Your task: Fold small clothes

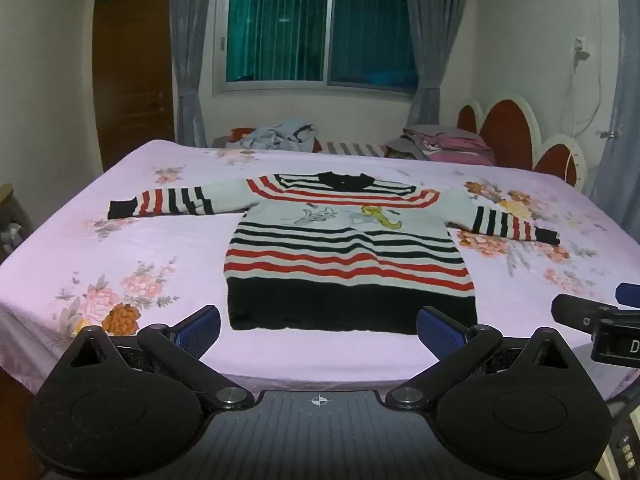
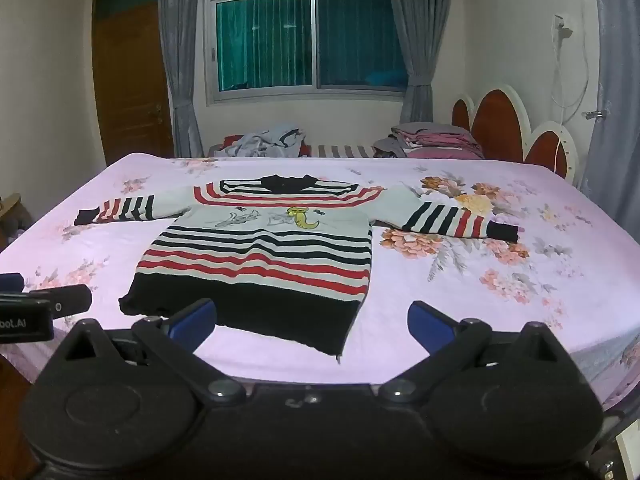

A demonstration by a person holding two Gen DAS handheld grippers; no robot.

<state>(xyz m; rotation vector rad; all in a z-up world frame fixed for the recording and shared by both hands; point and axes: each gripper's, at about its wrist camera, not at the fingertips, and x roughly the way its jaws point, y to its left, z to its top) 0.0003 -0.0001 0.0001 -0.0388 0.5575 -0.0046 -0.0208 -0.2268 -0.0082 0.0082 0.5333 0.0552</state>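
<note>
the striped sweater (image 1: 352,256) lies flat ahead, hem nearest, sleeves spread sideways, between the left gripper (image 1: 318,330) and right gripper (image 2: 312,322), both spread wide and empty.

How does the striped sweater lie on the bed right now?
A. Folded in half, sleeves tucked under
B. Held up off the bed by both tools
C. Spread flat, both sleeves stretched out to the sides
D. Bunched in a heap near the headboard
C: the sweater lies flat on the bed with each sleeve out to its side, and neither open tool touches it.
</note>
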